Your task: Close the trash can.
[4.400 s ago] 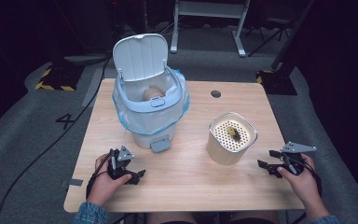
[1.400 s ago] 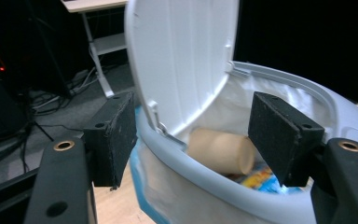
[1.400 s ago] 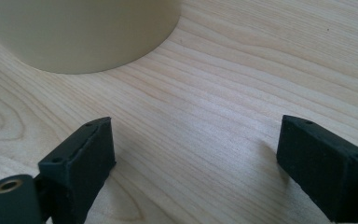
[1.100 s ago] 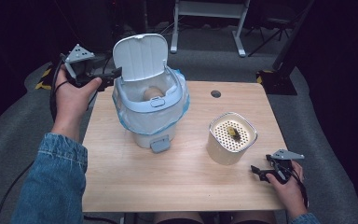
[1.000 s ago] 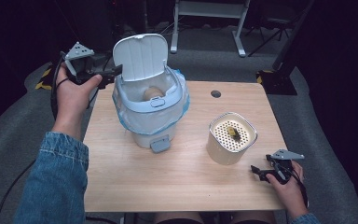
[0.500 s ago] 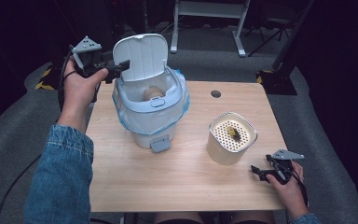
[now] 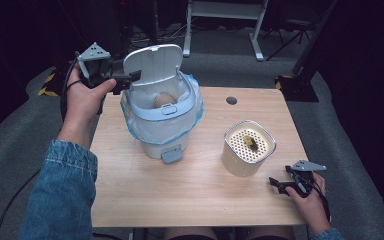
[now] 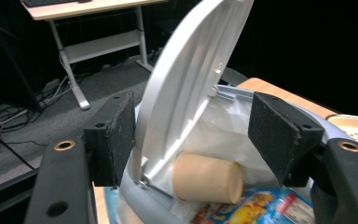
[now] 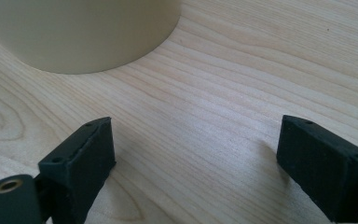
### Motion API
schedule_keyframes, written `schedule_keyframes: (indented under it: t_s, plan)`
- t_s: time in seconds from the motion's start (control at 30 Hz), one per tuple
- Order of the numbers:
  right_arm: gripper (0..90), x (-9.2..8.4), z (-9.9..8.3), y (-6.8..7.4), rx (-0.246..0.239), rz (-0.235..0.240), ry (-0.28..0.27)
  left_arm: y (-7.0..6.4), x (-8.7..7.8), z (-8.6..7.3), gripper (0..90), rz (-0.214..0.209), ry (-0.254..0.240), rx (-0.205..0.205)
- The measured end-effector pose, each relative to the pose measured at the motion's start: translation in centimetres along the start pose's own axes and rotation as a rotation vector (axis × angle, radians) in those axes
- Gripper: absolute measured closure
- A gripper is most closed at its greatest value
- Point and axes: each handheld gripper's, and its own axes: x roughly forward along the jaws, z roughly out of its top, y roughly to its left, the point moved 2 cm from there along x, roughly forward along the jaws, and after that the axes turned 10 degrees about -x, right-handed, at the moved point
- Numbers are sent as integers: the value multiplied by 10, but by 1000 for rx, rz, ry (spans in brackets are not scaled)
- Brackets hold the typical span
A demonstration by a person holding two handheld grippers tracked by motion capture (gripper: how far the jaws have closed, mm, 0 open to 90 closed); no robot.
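Observation:
A white bin [image 7: 162, 142] with a pale blue liner [image 7: 192, 112] stands at the table's back left, its lid [image 7: 152, 62] tilted upright. Inside lies a brown paper cup [image 7: 164, 99]. My left gripper [image 7: 130, 80] is raised at the lid's left edge. In the left gripper view the open jaws [image 8: 193, 130] straddle the lid [image 8: 191, 70]: the left pad is near its edge, the right pad stands clear. The cup [image 8: 208, 177] lies below on a colourful wrapper [image 8: 261, 207]. My right gripper [image 7: 280, 184] rests open on the table's front right, nothing between its jaws [image 9: 196, 154].
A cream container [image 7: 247, 147] with a perforated top holding a small dark-yellow item stands right of centre, just beyond the right gripper; its wall [image 9: 79, 32] shows ahead of the right jaws. Bare wooden table [image 7: 190, 200] lies in front. A small round hole [image 7: 231, 100] is near the back edge.
My left hand has lifted from the table's front left and moved right to the lid, so the jaws now reach around its edge. The right hand has stayed put over the last second.

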Motion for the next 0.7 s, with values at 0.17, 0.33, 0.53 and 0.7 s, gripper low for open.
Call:
schedule_keyframes:
  t_s: [0.17,0.33,0.53,0.7]
  plan:
    - [113,0,0,0,0,0,0,-9,-4,-5,289,-30,14,-5]
    - [113,0,0,0,0,0,0,-22,-5,-10,288,-66,36,15]
    - [113,0,0,0,-1,0,0,-44,-1,-13,298,-136,74,13]
    - [113,0,0,0,-1,0,0,-52,7,-16,335,-161,116,-10]
